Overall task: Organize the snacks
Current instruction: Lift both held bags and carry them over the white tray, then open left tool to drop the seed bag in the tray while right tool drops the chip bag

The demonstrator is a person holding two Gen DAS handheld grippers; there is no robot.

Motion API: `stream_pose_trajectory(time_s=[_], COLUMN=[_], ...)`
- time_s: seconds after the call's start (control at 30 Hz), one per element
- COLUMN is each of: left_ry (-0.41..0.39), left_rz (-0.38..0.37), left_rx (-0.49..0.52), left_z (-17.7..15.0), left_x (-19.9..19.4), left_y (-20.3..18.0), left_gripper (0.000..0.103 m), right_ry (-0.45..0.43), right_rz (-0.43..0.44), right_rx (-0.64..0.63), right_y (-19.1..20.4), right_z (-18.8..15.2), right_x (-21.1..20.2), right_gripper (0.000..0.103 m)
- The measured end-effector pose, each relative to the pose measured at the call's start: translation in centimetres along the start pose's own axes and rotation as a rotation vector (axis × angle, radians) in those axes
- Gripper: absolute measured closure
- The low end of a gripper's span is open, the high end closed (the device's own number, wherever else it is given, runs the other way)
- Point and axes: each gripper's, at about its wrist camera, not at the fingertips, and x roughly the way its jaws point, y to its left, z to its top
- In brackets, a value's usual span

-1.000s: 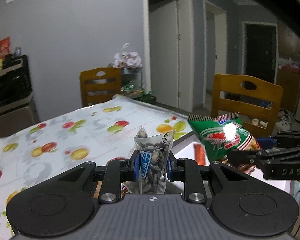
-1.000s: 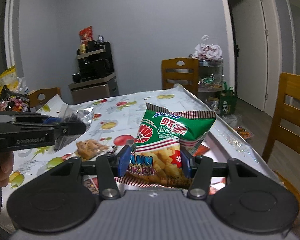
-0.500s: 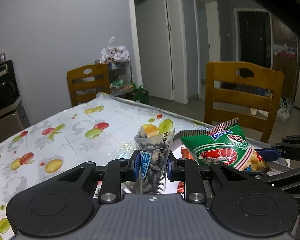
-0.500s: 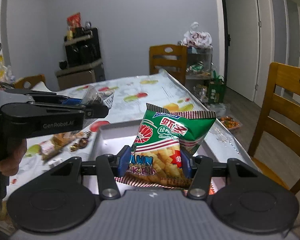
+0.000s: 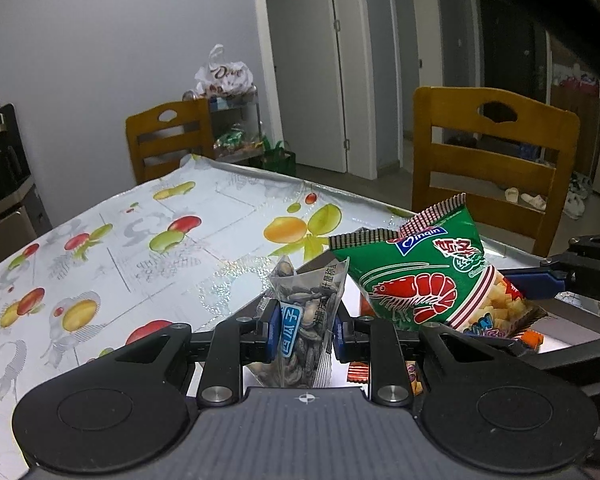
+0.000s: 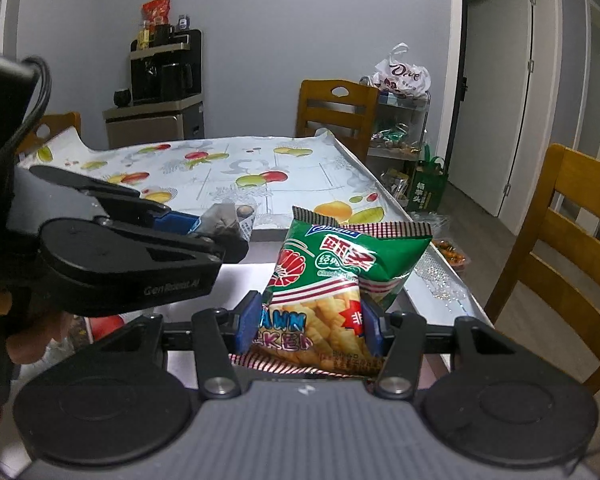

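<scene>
Green prawn-cracker bag [image 6: 332, 280] betw. right tongs [image 6: 306, 328] pads, clamped.

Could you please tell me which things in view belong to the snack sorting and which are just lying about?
Part of the job:
- green prawn cracker bag, in the right gripper
- clear melon seed packet, in the left gripper
- white tray

Lying about:
- wooden chair
- white shopping bag
- coffee machine
</scene>
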Motion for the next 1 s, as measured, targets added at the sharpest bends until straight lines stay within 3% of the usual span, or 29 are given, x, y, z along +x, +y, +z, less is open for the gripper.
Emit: stream_pose_trajectory(time_s=[0.57,0.67,0.83,0.9,1.0], left_ry=[0.018,0.006,-0.020,-0.038,-0.068], left_rz=[-0.008,-0.014,-0.009,-0.007,-0.005], left_rx=[-0.026,-0.027,-0.027,-0.032,-0.036], left_z=[-0.6,-0.6,-0.5,-0.5,-0.4], left_x=[0.8,0.6,0.1,-0.2,-0.9], left_y=[-0.1,-0.1,-0.1,0.0,0.1], left_gripper=[0.073,0.062,0.054,0.040,0.029], right_ry=[0.024,0.025,0.027,0.028,0.024], right_rz=[-0.038,-0.042,-0.058,-0.062,-0.063], right_rx=[-0.041,-0.043,-0.041,-0.036,-0.021], right_y=[1.0,1.0,1.1,1.0,1.0], right_z=[0.0,0.0,-0.1,-0.1,0.0], right_x=[1.5,1.7,1.6,1.5,1.4], right_gripper=[0.051,0.050,0.050,0.049,0.048])
